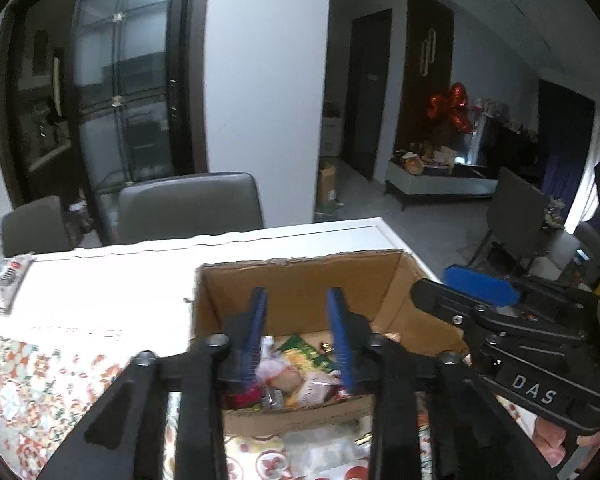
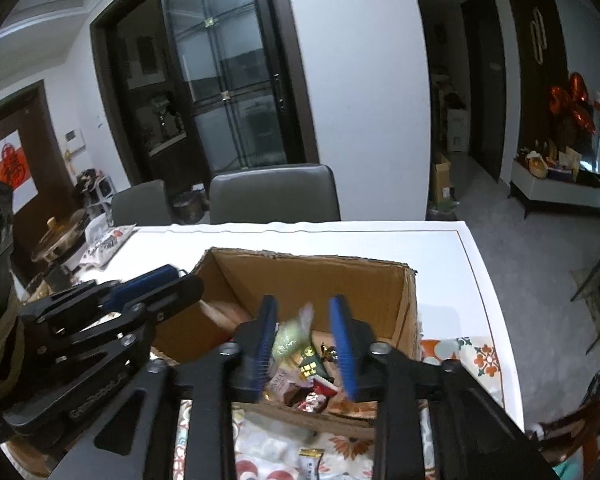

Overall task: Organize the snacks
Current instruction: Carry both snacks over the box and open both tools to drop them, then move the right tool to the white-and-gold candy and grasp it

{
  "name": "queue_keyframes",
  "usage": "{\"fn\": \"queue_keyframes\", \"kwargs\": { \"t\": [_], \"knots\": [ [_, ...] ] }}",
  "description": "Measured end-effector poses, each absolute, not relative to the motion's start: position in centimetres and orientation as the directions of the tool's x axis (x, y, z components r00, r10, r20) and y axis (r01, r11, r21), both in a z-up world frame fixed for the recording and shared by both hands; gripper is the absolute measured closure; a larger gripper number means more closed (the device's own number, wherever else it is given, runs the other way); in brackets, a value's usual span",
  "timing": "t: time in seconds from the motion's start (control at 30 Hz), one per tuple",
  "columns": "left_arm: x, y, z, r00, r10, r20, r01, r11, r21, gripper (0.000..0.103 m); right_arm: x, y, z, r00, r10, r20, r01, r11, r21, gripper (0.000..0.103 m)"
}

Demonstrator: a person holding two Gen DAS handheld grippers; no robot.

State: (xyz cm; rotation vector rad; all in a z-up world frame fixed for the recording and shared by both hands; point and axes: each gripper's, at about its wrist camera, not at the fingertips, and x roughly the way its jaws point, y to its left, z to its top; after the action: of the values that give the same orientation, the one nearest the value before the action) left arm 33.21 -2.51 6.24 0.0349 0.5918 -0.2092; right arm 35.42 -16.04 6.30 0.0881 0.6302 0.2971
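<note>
An open cardboard box stands on the table, with several wrapped snacks lying in its bottom. My left gripper hangs over the box's near side, open, with nothing between its blue pads. My right gripper is over the same box, also open. A blurred pale green packet shows loose between its fingers above the other snacks, and neither pad presses on it. Each gripper also appears in the other's view: the right gripper at the right, the left gripper at the left.
The box sits on a white table partly covered by a patterned cloth. A small packet lies on the cloth in front of the box. Another packet lies at the far left. Two grey chairs stand behind the table.
</note>
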Motion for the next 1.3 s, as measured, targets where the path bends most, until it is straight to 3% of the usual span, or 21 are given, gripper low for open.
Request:
{"fn": "queue_keyframes", "kwargs": {
  "t": [0.23, 0.53, 1.3],
  "knots": [
    [30.1, -1.2, 5.9, 0.819, -0.14, -0.557, 0.153, 0.988, -0.024, 0.055, 33.3, -16.1, 5.9, 0.779, 0.28, -0.561, -0.237, 0.96, 0.15, 0.059],
    [26.6, 0.1, 4.9, 0.822, -0.081, -0.563, 0.1, 0.995, 0.004, 0.036, 29.9, -15.3, 4.5, 0.77, 0.298, -0.564, -0.255, 0.954, 0.157, 0.053],
    [23.9, 1.4, -3.2, 0.715, -0.033, -0.699, 0.046, 0.999, 0.0, 0.033, 27.3, -14.0, -3.2, 0.658, 0.263, -0.705, -0.233, 0.962, 0.14, 0.053]
  ]
}}
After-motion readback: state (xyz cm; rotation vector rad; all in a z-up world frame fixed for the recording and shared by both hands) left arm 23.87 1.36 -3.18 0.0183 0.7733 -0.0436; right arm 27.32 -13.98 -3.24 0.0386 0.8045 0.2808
